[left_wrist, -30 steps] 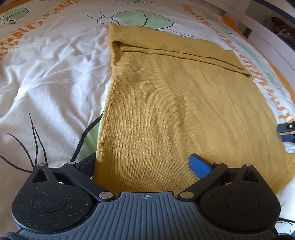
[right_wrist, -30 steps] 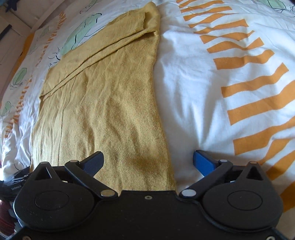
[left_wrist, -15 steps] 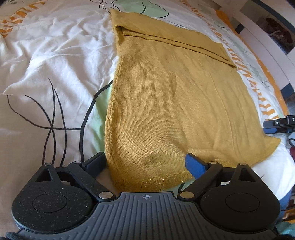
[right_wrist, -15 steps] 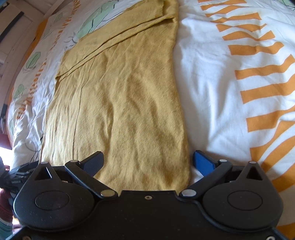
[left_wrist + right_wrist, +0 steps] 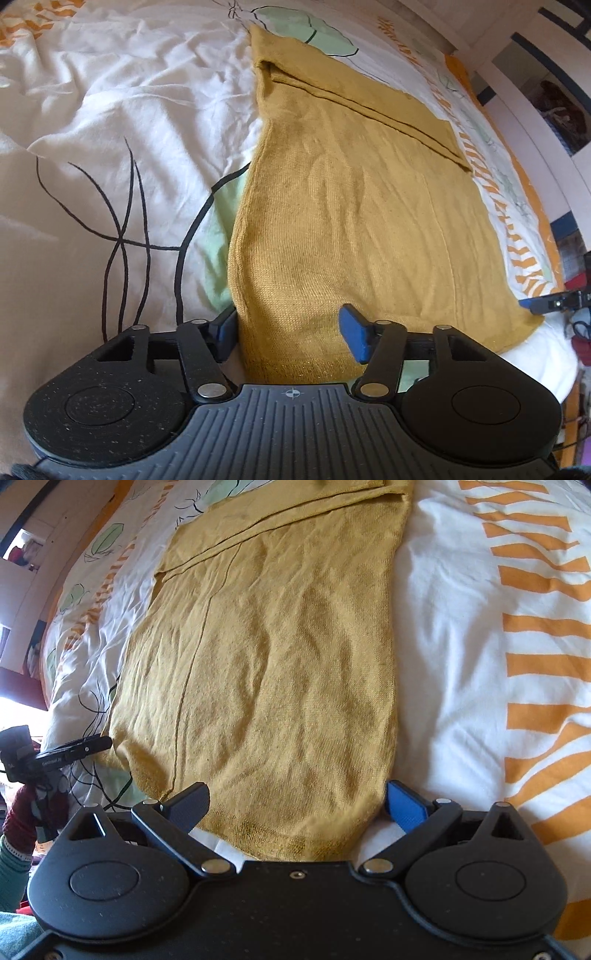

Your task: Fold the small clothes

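A mustard-yellow knit garment lies flat on the bed, with a folded band across its far end. It fills the middle of the right wrist view too. My left gripper is open, its fingers straddling the garment's near left corner at the hem. My right gripper is open, its fingers straddling the near right corner of the hem. Neither jaw has closed on the cloth. The right gripper's tip shows at the right edge of the left wrist view, and the left gripper shows at the left of the right wrist view.
The bed cover is white and rumpled, with black line drawings, green leaves and orange stripes. A white bed frame and room clutter lie beyond the far right edge. The person's sleeve is at the lower left.
Both grippers have drawn back toward the garment's near hem, so the hem and its corners now sit between the open fingers. The garment has not moved.
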{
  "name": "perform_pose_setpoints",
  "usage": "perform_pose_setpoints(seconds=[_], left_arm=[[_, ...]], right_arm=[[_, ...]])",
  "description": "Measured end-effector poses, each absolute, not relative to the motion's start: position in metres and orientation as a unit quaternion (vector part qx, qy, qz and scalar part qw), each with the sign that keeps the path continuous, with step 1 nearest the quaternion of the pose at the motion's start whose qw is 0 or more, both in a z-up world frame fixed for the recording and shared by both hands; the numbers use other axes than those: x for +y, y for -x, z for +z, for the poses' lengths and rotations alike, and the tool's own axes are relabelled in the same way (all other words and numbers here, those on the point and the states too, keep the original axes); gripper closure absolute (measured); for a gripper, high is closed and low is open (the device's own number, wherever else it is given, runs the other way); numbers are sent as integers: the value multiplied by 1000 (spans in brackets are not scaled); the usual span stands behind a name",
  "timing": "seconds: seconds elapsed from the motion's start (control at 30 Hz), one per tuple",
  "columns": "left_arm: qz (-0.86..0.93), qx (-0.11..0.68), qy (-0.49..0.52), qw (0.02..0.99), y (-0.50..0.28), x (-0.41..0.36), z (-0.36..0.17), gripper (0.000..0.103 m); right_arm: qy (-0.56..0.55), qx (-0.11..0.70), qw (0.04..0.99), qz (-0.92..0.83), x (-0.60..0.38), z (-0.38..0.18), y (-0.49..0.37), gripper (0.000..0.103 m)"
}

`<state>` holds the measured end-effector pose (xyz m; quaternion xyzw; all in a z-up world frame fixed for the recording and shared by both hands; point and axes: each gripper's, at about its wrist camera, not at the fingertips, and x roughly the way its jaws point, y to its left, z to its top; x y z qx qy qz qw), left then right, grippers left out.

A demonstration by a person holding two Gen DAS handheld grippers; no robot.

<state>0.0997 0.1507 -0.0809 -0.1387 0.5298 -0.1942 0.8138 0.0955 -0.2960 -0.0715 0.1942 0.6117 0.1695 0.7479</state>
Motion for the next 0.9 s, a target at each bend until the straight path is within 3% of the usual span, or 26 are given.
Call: perform_pose_setpoints(seconds=[0.27, 0.33, 0.5, 0.57, 0.6, 0.63, 0.9], left_arm=[[-196, 541, 152, 803, -101, 153, -85, 88], [-198, 543, 152, 802, -100, 152, -84, 96], [-197, 529, 150, 812, -94, 152, -76, 98], [-199, 519, 157, 816, -92, 154, -72, 98], [-202, 514, 163, 818, -91, 155, -69, 98], [-204, 508, 169, 820, -91, 156, -66, 98], [-208, 459, 208, 839, -92, 164, -39, 99]], right_arm=[[-197, 619, 742, 167, -301, -76, -99, 9], [-183, 618, 747, 162, -302, -73, -95, 20], [-154, 610, 763, 147, -305, -67, -89, 47], [-166, 603, 767, 141, -309, -65, -86, 63], [-191, 596, 766, 147, -312, -64, -84, 80], [-222, 586, 764, 153, -317, -64, -83, 84], [-333, 481, 795, 164, -332, -48, -70, 85]])
